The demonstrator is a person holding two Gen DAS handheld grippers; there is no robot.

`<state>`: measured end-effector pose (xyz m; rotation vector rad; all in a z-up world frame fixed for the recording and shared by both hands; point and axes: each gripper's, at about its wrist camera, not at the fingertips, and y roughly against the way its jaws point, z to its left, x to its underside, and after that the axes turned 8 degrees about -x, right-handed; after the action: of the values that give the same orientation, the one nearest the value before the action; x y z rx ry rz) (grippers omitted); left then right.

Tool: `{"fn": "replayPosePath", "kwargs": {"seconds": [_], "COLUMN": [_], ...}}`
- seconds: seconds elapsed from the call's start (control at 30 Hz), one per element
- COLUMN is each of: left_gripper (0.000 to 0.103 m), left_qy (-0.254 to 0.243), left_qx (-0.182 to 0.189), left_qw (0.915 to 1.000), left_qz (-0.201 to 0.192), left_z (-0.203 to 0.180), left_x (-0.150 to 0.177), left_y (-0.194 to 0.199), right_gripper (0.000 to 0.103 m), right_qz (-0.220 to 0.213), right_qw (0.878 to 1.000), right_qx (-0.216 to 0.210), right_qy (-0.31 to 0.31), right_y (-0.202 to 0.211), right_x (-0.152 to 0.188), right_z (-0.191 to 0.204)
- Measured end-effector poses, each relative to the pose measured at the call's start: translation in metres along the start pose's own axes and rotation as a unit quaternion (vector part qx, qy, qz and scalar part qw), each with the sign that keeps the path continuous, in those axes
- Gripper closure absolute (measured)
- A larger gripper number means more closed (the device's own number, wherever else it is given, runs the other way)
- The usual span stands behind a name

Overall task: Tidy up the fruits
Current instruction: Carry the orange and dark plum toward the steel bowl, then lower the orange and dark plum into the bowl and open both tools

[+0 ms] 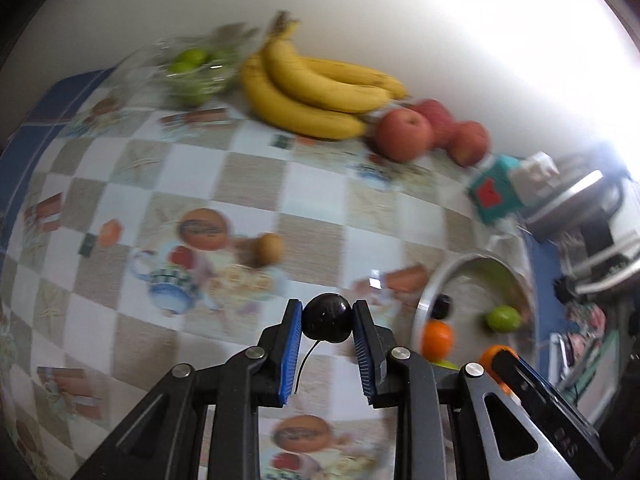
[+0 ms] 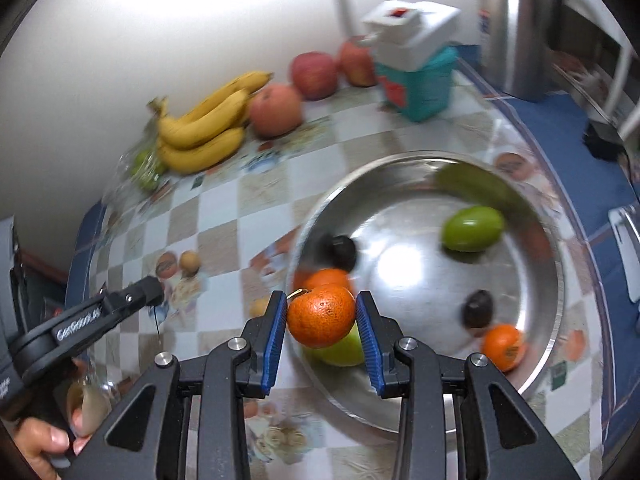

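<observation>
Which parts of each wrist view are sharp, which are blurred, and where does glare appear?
Left wrist view: the left gripper and its cherry are sharp; the bananas and tablecloth smear, and the wall glares upper right. Right wrist view: the right gripper and orange are crisp; the steel bowl streaks, with glare at its centre.

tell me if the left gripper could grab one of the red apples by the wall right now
Probably not as things stand: the left gripper is already shut on a dark cherry. The path across the table to the apples looks open, but it would have to drop the cherry first.
</observation>
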<state>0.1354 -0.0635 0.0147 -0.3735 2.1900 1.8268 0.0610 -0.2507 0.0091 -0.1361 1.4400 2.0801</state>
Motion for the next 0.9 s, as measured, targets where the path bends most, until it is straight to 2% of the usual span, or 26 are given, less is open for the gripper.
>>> {"fn": "replayPosePath", "kwargs": {"seconds": [0.27, 0.47, 0.7, 0.9], "left_gripper": [0.076, 0.076, 0.076, 0.076], "left_qy": [-0.062, -0.115, -0.153, -0.173], "left_qx": [0.042, 0.055, 0.059, 0.055], "left_qw": [0.9972, 0.9916, 0.9858, 0.9822], "left_qz": [0.008, 0.023, 0.033, 0.048], "left_z": [-0.061, -0.104, -0.134, -0.147], "left_x": [0.025, 0.047, 0.061, 0.071], "left_y": [0.008, 0.002, -0.01, -0.022], "right_gripper": [0.066, 0.066, 0.066, 0.066], "right_qz": [-0.031, -0.049, -0.063, -0.06], "right_qw": [0.999, 0.998, 0.994, 0.992], "right_qx": [0.002, -0.002, 0.021, 0.046], "right_qy": [-0.028, -0.04, -0.091, -0.104], "right_y": [0.029, 0.046, 0.049, 0.034], "right_x": [-0.003, -0.005, -0.008, -0.01], "right_z": [-0.03, -0.044, -0.083, -0.099]}}
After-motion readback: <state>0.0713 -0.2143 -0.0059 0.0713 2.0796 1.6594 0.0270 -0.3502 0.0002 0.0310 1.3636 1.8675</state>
